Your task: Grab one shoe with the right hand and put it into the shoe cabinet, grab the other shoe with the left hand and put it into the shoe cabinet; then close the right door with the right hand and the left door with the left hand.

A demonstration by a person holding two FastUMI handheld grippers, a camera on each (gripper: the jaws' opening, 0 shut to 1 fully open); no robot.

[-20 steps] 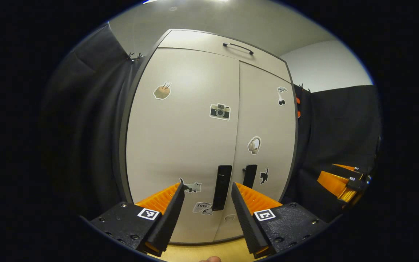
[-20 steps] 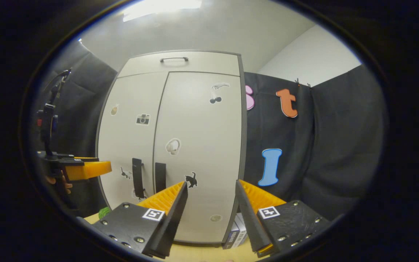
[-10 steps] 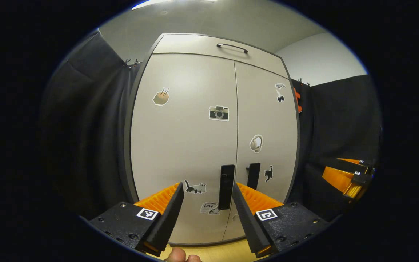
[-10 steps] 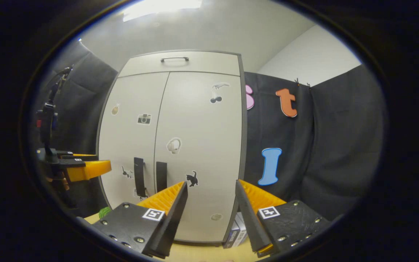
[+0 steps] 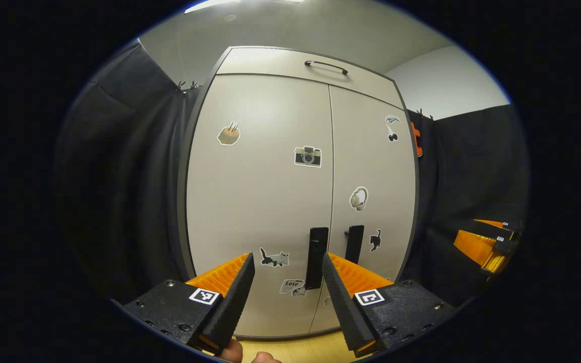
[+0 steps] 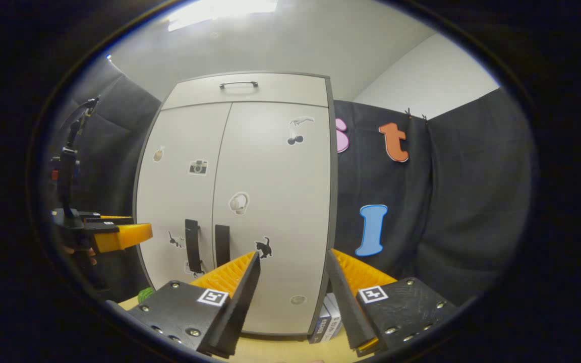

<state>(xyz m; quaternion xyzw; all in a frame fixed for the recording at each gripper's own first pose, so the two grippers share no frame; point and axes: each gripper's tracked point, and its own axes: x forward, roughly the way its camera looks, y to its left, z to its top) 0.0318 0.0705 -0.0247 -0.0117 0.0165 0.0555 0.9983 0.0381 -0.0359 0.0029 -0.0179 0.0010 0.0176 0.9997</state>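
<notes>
The beige shoe cabinet [image 5: 270, 201] stands straight ahead with both doors shut and flush. Its two black handles [image 5: 316, 257] sit side by side low at the middle seam. My left gripper [image 5: 286, 297] is open and holds nothing, aimed at the lower part of the left door [image 5: 255, 212], a short way off it. In the right gripper view the cabinet [image 6: 280, 201] stands ahead, and my right gripper [image 6: 290, 297] is open with nothing in it, pointing at the lower right door [image 6: 275, 227]. The left gripper [image 6: 119, 236] shows at the left of that view.
Black cloth walls flank the cabinet on both sides. A small box [image 6: 327, 320] lies on the yellow floor [image 6: 280, 348] by the cabinet's right corner, and a green object [image 6: 145, 293] lies by its left corner. A top drawer with a handle [image 5: 327, 66] caps the cabinet.
The left gripper has drawn back slightly from the cabinet and shifted a little, so the doors sit farther off. The right gripper has hardly moved.
</notes>
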